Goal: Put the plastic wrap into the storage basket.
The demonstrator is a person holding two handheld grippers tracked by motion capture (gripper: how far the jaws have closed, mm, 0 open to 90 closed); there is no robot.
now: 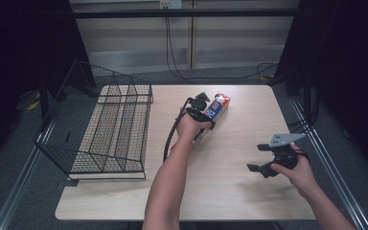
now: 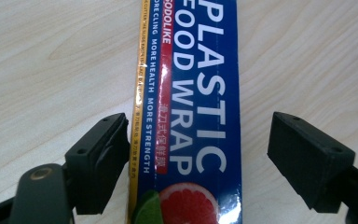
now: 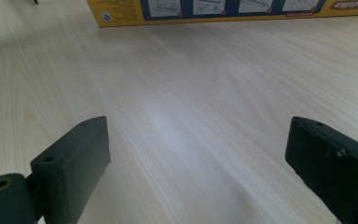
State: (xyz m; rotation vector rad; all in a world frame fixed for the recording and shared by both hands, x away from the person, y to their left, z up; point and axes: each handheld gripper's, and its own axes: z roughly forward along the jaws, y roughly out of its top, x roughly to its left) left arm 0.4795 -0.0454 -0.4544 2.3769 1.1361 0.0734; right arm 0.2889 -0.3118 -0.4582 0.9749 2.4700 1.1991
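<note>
- Print on the box of plastic food wrap [image 2: 189,107] reads clearly in the left gripper view: white capitals "PLASTIC FOOD WRAP" on glossy blue card, a yellow strip along one long edge, a red band of small lettering, and a cut grapefruit with a green leaf at the near end.
- From the high view the same box [image 1: 215,109] is a long, narrow carton lying flat near the middle of the table [image 1: 249,191], angled away from the person, its far end red and white.
- The right gripper view catches the box's yellow side panel [image 3: 233,9] with small instruction drawings, well beyond the jaws.
- The left gripper [image 1: 202,106] sits over the box with its jaws spread, one to each side of the carton; the left jaw is just beside the yellow edge, the right one stands apart from the blue face.
- The right gripper [image 1: 268,158], a grey three-cornered plate on top, is held above bare table to the right, jaws wide apart and holding nothing.
- Pale wood-grain laminate covers the table, with a soft sheen.
- A black wire basket [image 1: 110,139] with a fine mesh floor and thin rod dividers stands at the table's left edge.
</note>
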